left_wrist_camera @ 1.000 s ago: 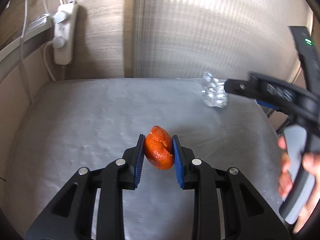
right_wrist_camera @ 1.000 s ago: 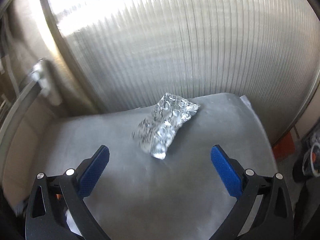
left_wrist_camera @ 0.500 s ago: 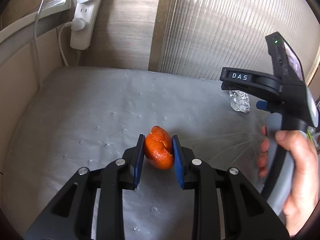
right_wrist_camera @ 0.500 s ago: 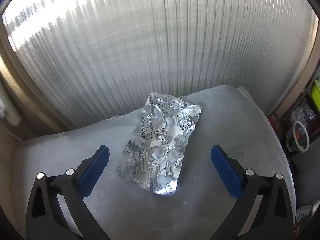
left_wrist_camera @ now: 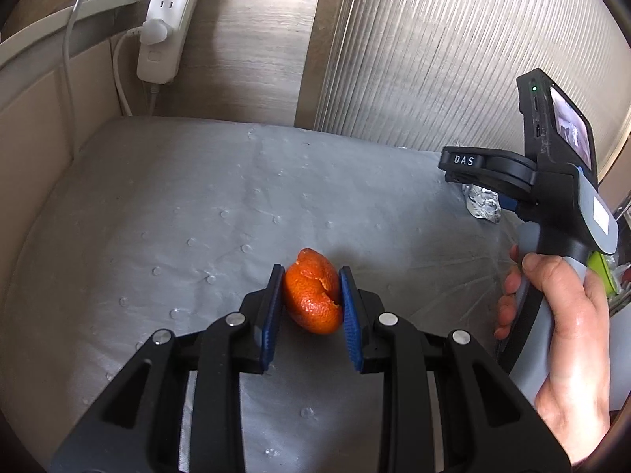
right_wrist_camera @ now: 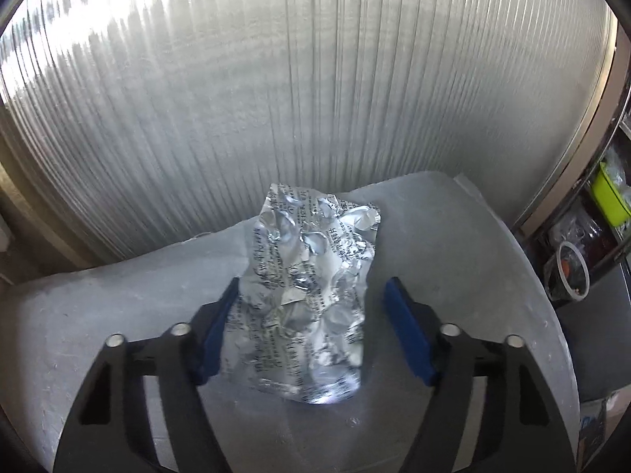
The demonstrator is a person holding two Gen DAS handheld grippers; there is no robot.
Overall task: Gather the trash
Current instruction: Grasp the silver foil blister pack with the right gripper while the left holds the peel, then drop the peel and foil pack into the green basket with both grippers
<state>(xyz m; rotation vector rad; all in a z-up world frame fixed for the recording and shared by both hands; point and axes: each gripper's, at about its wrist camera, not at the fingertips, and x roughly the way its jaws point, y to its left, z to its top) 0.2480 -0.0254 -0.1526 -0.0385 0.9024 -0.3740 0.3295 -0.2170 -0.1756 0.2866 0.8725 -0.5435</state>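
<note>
Here the left tool clamps an orange peel at lower centre, above the grey counter. The right tool, marked "DAS", gapes around a crumpled foil blister pack, left pad touching. A power strip hangs upper left; ribbed panel behind.

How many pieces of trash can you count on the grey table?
2. The orange peel is clamped in the left gripper mid-table. The crumpled foil blister pack lies near the ribbed wall, between the right gripper's open jaws. Others may be hidden.
</note>
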